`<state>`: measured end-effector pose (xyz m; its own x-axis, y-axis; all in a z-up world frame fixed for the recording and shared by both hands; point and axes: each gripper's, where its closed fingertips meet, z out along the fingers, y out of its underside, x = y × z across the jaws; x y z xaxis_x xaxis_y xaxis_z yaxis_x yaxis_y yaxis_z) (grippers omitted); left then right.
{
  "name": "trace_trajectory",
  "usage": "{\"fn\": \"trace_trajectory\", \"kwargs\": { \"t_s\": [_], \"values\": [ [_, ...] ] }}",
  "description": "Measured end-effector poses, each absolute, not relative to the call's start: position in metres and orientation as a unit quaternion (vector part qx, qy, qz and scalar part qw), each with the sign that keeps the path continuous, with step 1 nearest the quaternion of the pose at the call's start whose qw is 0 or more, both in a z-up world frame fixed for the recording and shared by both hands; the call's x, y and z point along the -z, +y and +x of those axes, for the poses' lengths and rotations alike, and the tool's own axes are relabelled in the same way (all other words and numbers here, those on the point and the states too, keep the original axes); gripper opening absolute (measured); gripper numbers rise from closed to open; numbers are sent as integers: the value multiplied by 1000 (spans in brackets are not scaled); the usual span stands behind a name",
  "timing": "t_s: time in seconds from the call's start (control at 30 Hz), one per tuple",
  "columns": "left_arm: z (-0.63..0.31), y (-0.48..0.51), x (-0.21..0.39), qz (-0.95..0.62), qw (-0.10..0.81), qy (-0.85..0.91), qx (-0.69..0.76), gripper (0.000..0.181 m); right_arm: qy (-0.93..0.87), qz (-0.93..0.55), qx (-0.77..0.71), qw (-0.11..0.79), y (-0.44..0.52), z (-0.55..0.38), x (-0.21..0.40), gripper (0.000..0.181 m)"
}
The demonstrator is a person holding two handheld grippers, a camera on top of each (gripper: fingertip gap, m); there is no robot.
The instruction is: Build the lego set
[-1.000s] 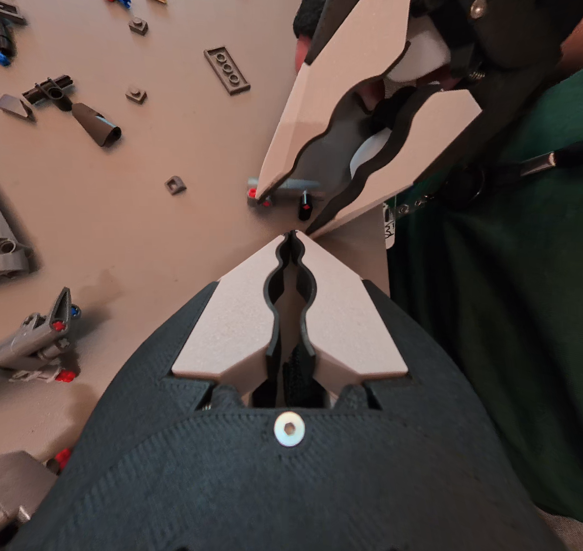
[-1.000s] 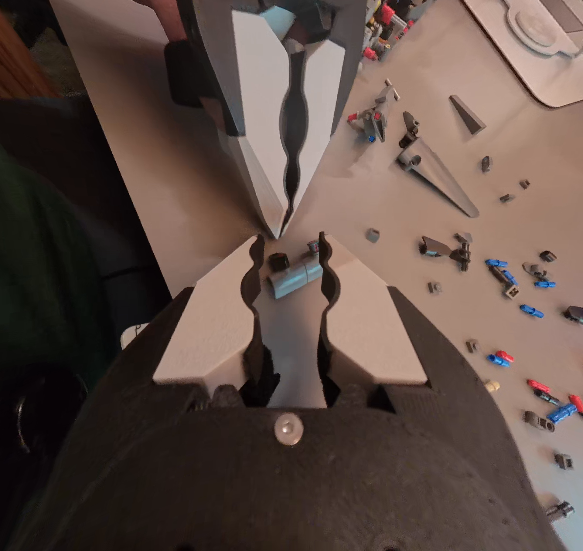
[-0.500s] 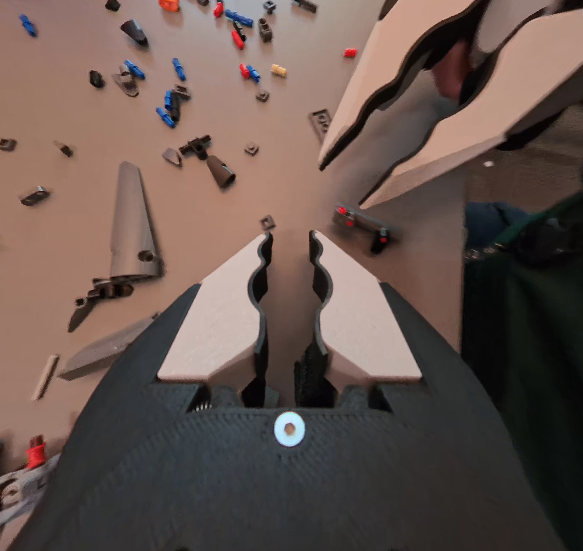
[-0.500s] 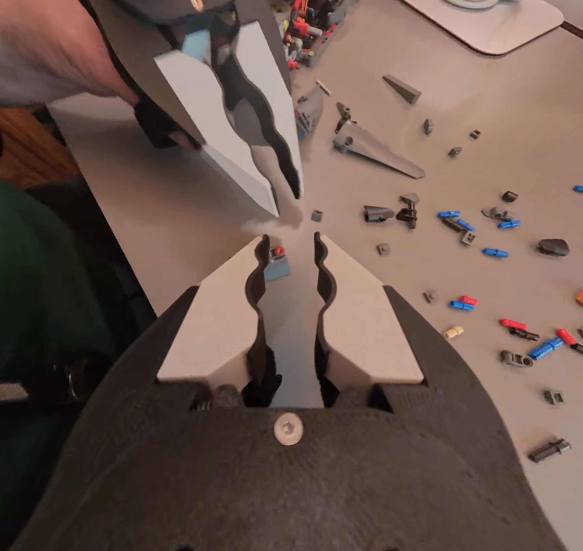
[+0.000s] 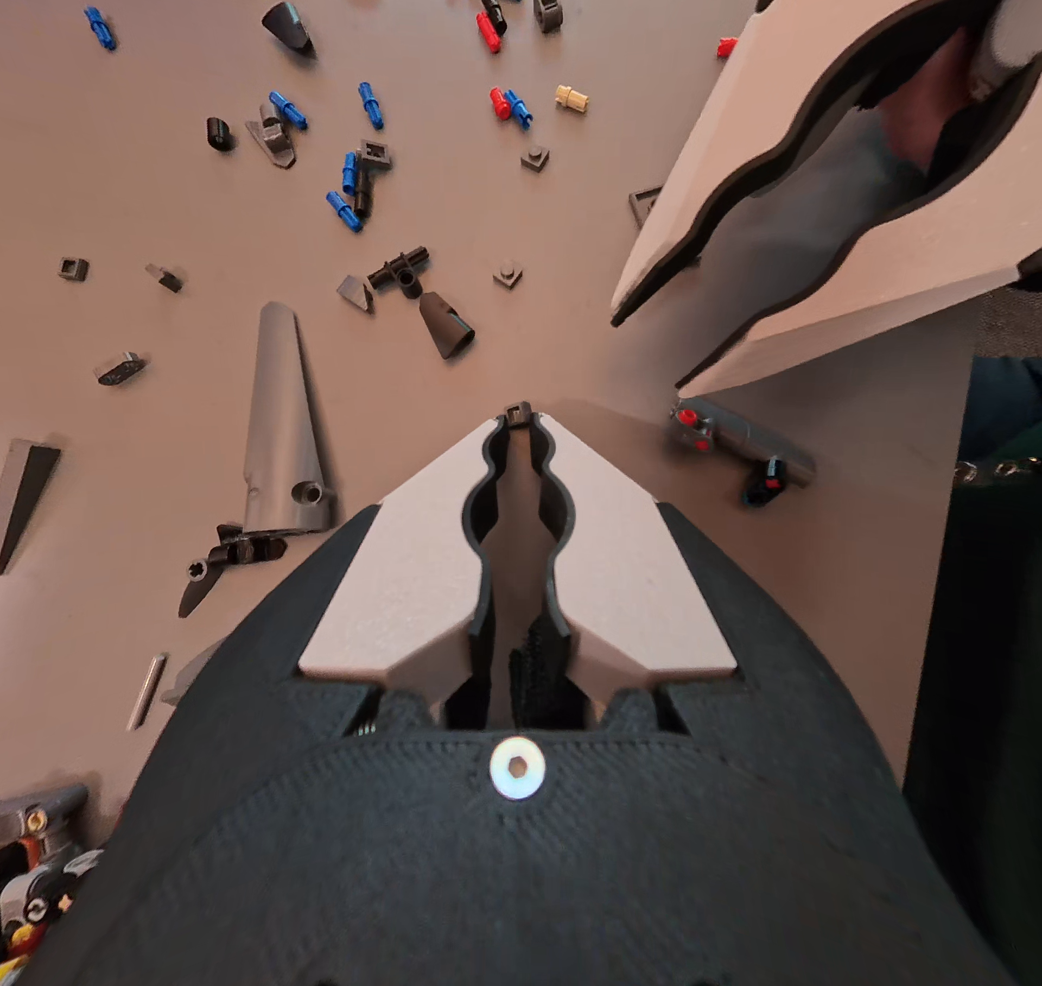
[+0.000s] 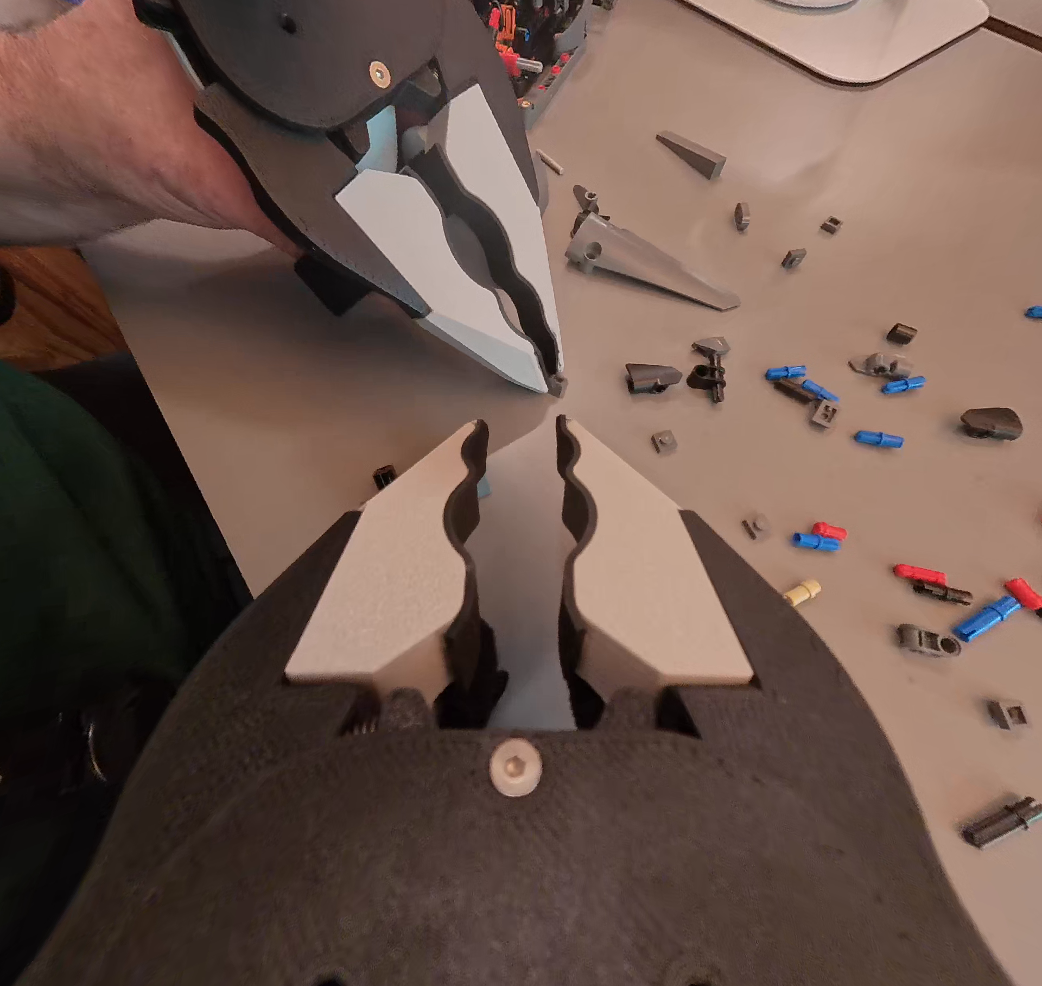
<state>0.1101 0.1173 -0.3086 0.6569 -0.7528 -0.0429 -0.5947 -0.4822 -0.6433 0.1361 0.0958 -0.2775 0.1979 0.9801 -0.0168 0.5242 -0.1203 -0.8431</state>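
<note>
My left gripper (image 5: 517,423) is shut on a small dark grey lego piece (image 5: 517,413) at its fingertips, low over the table. In the right wrist view the left gripper (image 6: 551,375) comes in from the upper left with that piece (image 6: 557,384) pinched at its tip. My right gripper (image 6: 521,426) is open and empty, just in front of the left gripper's tip. It also shows in the left wrist view (image 5: 647,351), at the upper right. A short grey beam with red and black pins (image 5: 738,445) lies near the table edge, below the right gripper.
A long grey wedge panel (image 5: 279,423) lies to the left. Blue, red and black pins and small grey parts (image 6: 879,440) are scattered over the table. A partly built model (image 6: 535,0) and a white mat (image 6: 817,17) are at the far side. A person in green clothing is at the table edge. Some 5 centimeters of space lies between my two pairs of fingers.
My left gripper opened, moved away from the grey beam to the small dark grey piece and closed on it. My right gripper stayed open and lifted off the beam.
</note>
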Motion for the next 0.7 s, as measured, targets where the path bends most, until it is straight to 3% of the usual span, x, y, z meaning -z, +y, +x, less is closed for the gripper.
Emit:
{"fn": "trace_trajectory", "kwargs": {
  "t_s": [0.03, 0.37, 0.7],
  "values": [
    [110, 117, 309, -852, 321, 395, 124, 5, -552, -682, -310, 366, 97, 136, 278, 22],
    [118, 116, 300, -852, 337, 344, 205, 3, -573, -706, -271, 315, 111, 124, 302, 23],
    [120, 114, 290, -847, 334, 306, 279, 3, -598, -671, -254, 357, 113, 111, 294, 11]
  ]
}}
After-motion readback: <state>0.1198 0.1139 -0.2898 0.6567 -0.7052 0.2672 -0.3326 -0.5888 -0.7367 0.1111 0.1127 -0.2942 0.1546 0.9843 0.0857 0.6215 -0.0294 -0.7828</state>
